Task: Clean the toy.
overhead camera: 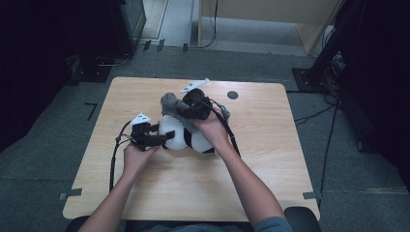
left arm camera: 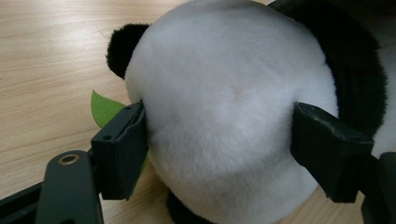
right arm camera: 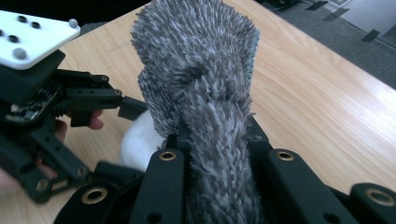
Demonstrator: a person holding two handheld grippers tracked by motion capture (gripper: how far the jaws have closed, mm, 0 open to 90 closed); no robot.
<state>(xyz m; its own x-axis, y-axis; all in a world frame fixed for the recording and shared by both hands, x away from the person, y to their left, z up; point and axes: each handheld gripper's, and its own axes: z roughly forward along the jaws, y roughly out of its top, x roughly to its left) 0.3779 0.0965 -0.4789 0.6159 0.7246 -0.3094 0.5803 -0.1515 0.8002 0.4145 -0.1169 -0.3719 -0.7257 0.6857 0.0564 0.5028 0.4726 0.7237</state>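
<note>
Panda plush toy point(overhead camera: 180, 135): round white body with black ear and black limb bands, a green leaf piece point(left arm camera: 105, 108) at its side; it lies on the wooden table point(overhead camera: 261, 164), near the middle. Grey shaggy fabric piece point(overhead camera: 171, 105): long-piled, mottled grey, draped above the panda. Left gripper point(overhead camera: 164, 137) lies level beside the panda, its pads pressed into the white body on both sides. Right gripper point(overhead camera: 180, 109), just behind the panda, points leftward, jaws clamped tight on the grey fabric.
</note>
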